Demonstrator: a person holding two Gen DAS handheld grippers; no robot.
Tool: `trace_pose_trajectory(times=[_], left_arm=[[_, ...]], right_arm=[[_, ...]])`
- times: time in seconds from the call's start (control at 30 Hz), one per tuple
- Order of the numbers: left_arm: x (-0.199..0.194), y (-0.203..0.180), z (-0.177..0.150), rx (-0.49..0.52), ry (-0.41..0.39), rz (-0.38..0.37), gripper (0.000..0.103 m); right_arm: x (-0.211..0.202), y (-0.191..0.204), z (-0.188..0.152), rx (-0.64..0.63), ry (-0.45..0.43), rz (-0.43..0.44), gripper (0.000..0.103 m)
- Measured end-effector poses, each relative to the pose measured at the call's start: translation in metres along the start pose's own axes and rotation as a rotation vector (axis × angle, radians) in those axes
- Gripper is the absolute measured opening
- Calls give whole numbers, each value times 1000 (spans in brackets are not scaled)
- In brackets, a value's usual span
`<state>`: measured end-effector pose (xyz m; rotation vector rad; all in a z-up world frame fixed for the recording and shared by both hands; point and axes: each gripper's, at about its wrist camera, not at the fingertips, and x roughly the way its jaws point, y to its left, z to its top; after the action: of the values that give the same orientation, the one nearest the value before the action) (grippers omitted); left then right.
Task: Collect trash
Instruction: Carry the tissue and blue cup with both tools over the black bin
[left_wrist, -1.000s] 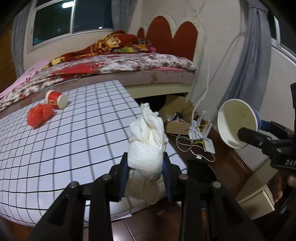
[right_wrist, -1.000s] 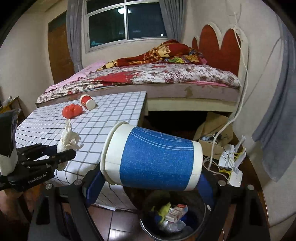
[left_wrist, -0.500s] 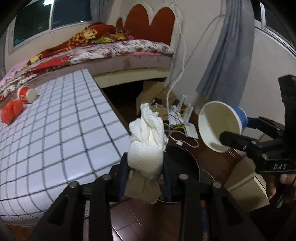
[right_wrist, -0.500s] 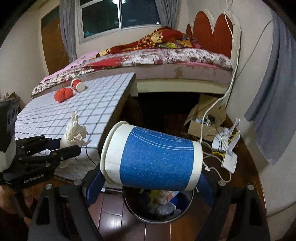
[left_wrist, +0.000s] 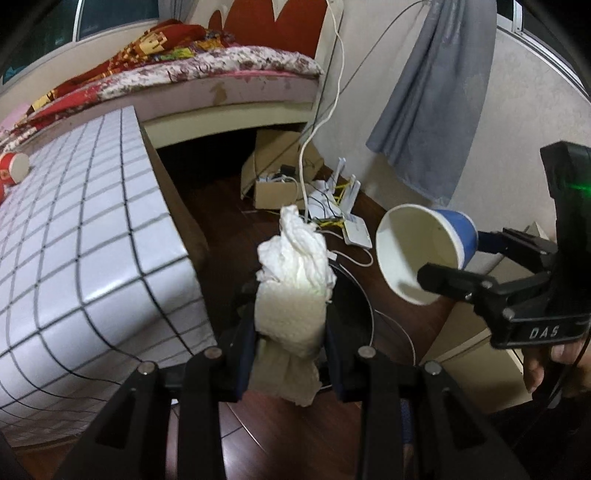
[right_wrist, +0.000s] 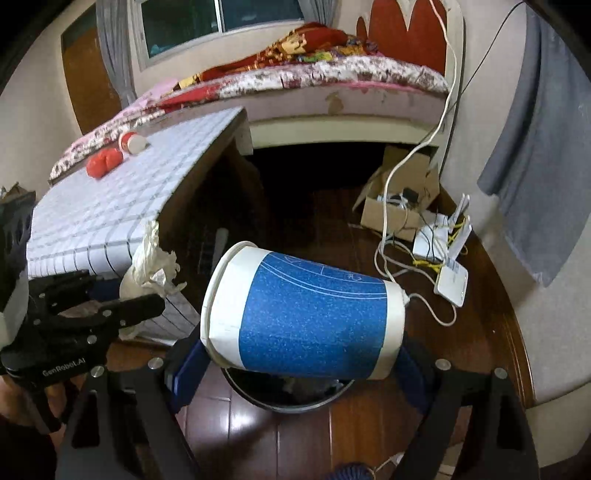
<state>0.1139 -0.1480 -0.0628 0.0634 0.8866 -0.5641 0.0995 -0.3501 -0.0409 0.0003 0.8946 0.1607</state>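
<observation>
The blue cup (right_wrist: 303, 314) hides most of the bin (right_wrist: 295, 400).

Cup (right_wrist: 303, 314) above bin (right_wrist: 291, 400)

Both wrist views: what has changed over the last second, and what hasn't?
Both tongs swung off the white checked table toward the black round trash bin on the wooden floor. The left tongs stay shut on the crumpled white tissue, the right tongs on the blue-and-white paper cup. Nothing was released.
</observation>
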Motion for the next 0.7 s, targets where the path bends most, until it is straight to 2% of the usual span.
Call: trace_pose_trajectory(times=[0.4, 0.7], left_arm=[[36, -1, -7, -33, 59, -29, 35], [67, 6, -12, -66, 98, -62, 37]], right_arm=[[33, -10, 0, 56, 62, 50, 88], [70, -16, 9, 152, 124, 144, 89]])
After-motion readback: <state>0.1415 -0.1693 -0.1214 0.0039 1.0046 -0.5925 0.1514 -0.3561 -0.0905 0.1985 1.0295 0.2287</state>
